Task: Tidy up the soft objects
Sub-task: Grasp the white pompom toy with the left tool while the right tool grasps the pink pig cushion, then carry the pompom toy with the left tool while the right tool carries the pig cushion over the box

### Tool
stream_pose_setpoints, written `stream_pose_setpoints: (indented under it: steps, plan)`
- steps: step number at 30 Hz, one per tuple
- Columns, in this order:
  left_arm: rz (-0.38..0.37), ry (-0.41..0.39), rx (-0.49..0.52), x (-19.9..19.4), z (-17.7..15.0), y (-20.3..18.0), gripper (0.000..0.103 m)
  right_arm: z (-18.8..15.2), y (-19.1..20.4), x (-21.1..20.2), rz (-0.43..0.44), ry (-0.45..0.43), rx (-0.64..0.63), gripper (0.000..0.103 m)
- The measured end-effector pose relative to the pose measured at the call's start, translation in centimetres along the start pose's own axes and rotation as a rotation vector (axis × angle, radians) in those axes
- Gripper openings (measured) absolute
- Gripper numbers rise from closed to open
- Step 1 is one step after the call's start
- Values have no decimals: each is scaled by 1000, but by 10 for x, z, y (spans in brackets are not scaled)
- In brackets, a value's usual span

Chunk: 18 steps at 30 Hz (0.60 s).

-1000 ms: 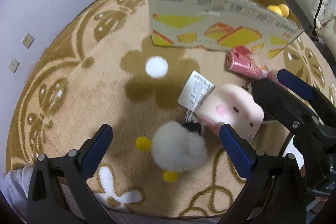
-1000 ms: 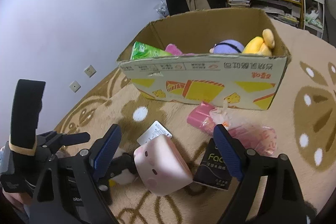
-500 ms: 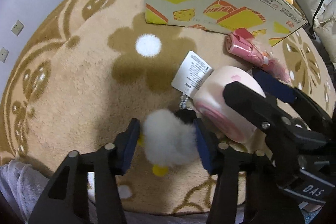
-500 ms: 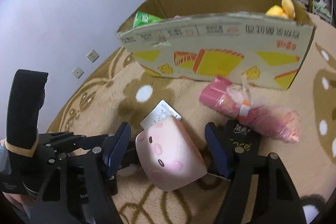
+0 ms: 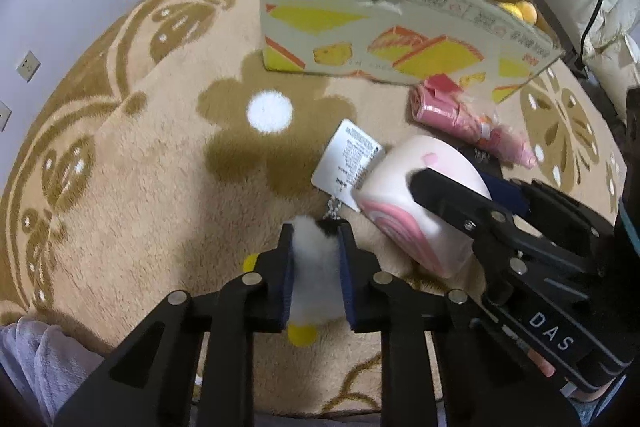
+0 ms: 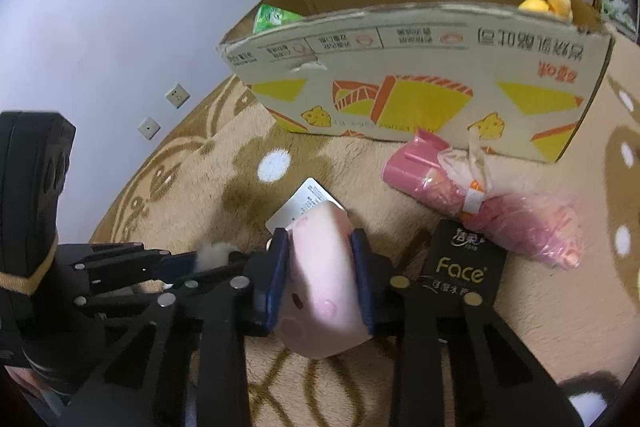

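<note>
My left gripper [image 5: 315, 239] is shut on a white fluffy pom-pom toy [image 5: 314, 279] with yellow feet, squeezing it on the rug. My right gripper [image 6: 319, 247] is shut on a pink pig cube plush [image 6: 320, 291] with a white paper tag [image 6: 304, 205]. The plush also shows in the left wrist view [image 5: 404, 203], just right of the pom-pom. The open cardboard box [image 5: 376, 23] stands behind on the rug, holding a green pack [image 6: 274, 17] and a yellow plush [image 6: 548, 1].
A pink wrapped bundle [image 6: 480, 203] lies in front of the box [image 6: 400, 95]. A black "Face" tissue pack [image 6: 464, 267] lies right of the pig plush. The patterned beige rug [image 5: 140, 147] covers the floor. A wall with sockets [image 6: 176, 95] is on the left.
Both grippers came down and closed: the left one onto the white pom-pom toy, the right one onto the pink pig plush. Both were open a second ago.
</note>
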<state>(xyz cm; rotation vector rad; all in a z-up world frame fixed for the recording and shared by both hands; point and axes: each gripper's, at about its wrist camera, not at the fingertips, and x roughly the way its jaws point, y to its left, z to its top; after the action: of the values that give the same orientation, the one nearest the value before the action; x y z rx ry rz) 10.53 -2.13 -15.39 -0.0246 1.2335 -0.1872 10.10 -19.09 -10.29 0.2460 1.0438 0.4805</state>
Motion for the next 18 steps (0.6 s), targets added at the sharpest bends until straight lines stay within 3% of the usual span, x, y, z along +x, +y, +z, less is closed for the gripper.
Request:
stream_pose_setpoints:
  steps: [18]
  plan:
    - [33,-159,36,-31,12,-5,0,10,-15,-51,-10,-158,54,28]
